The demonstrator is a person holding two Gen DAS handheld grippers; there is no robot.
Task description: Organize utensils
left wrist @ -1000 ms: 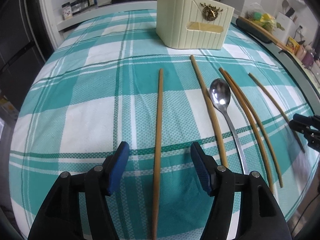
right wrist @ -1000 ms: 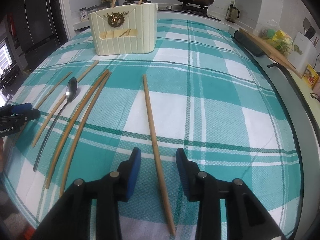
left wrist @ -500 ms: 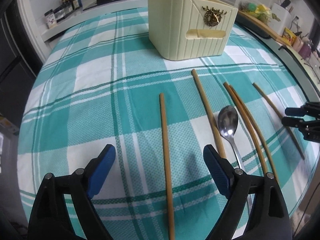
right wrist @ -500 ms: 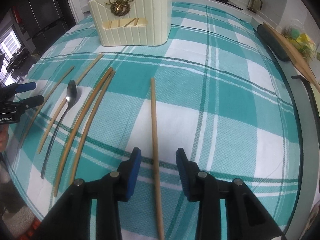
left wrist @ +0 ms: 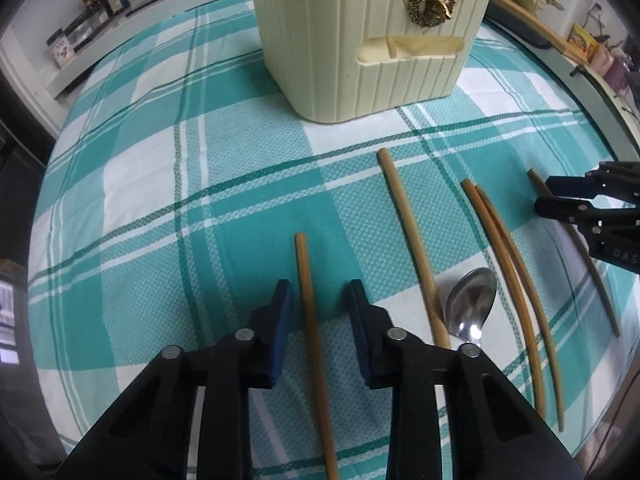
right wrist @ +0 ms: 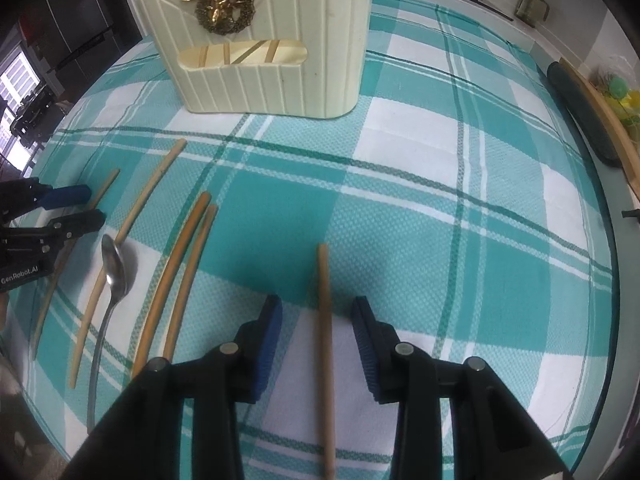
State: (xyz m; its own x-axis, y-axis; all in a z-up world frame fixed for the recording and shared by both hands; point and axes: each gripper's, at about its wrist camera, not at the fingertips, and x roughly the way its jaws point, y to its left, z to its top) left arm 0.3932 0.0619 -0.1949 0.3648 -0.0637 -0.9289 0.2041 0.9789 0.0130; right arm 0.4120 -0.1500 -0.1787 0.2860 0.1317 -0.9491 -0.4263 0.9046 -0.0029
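A cream utensil holder [left wrist: 360, 40] with a gold deer badge stands at the back of the checked cloth, also in the right wrist view [right wrist: 260, 40]. Several wooden chopsticks and a metal spoon [left wrist: 470, 304] lie in front of it. My left gripper [left wrist: 318, 300] straddles the leftmost chopstick [left wrist: 310, 340]. Its jaws are closing, with a gap still on each side of the stick. My right gripper [right wrist: 317, 316] straddles the rightmost chopstick [right wrist: 326, 360]. Those jaws are closing slightly and its pads [right wrist: 272, 320] stand clear of the wood.
The spoon [right wrist: 116, 264] lies among the middle chopsticks, with a close pair [right wrist: 180, 280] beside it. Jars [left wrist: 100, 0] line a shelf at the back left. A dark roll and wooden board [right wrist: 576, 112] sit along the right table edge.
Both grippers have slid forward along their chopsticks towards the holder. The left jaws spread wide, then narrowed around the stick. The right jaws have barely changed.
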